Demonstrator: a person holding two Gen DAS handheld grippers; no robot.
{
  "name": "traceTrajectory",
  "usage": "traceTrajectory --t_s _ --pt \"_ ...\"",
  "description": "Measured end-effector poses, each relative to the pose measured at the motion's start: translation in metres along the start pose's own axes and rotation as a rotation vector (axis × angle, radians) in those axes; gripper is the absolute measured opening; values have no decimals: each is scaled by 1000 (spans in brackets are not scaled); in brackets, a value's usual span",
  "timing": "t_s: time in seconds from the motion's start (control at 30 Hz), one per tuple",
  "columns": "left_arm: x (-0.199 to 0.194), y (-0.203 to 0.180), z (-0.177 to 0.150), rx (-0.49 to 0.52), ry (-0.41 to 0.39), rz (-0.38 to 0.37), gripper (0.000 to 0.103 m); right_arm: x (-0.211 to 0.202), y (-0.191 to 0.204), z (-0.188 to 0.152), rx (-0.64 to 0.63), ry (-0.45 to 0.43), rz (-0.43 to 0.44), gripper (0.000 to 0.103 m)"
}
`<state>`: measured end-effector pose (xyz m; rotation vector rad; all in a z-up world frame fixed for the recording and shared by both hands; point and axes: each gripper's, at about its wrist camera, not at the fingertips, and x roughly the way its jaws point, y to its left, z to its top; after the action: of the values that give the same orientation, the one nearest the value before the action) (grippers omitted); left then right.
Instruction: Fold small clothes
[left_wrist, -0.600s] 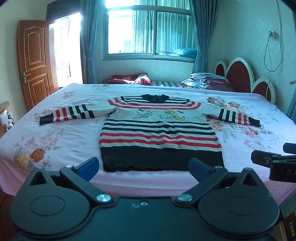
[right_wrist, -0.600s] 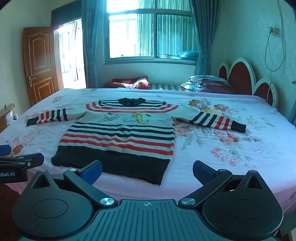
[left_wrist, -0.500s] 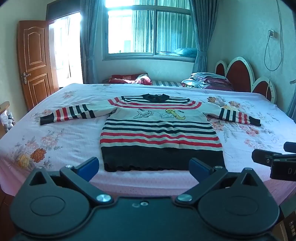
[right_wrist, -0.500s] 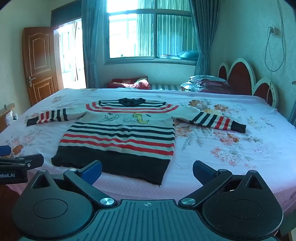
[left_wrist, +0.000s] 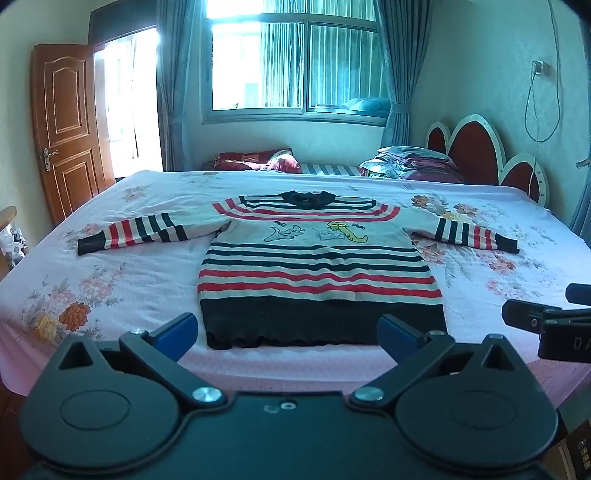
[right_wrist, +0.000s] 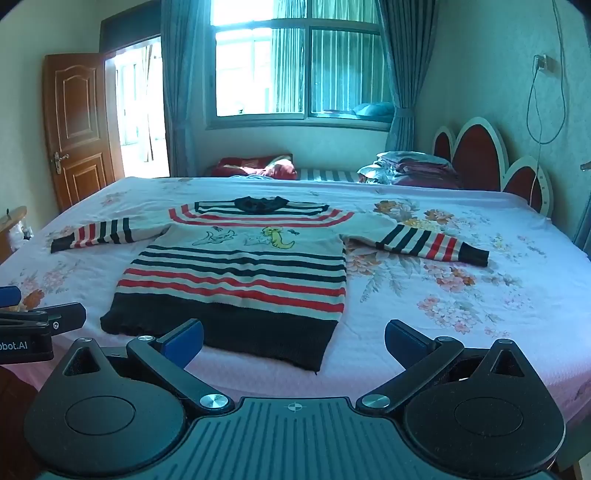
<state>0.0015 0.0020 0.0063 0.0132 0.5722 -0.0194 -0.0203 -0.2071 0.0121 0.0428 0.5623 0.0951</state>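
Observation:
A small striped sweater (left_wrist: 317, 266) lies flat and face up on the bed, sleeves spread out to both sides, dark hem toward me. It also shows in the right wrist view (right_wrist: 243, 269). My left gripper (left_wrist: 288, 336) is open and empty, just short of the hem near the bed's front edge. My right gripper (right_wrist: 293, 341) is open and empty, in front of the hem's right corner. The right gripper shows at the right edge of the left wrist view (left_wrist: 546, 325); the left gripper shows at the left edge of the right wrist view (right_wrist: 33, 325).
The bed (left_wrist: 129, 280) has a pink floral sheet. Folded bedding (left_wrist: 406, 166) and a red pillow (left_wrist: 255, 164) lie at the far side by the headboard (left_wrist: 476, 147). A wooden door (left_wrist: 62, 129) stands at the left.
Both grippers have barely moved; the view has crept very slightly. The sweater lies as before.

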Motion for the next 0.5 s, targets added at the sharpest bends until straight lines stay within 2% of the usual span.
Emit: traceTrajectory --t_s 0.5 --pt "0 3 3 0 -6 8 103 1 4 4 -10 -5 3 103"
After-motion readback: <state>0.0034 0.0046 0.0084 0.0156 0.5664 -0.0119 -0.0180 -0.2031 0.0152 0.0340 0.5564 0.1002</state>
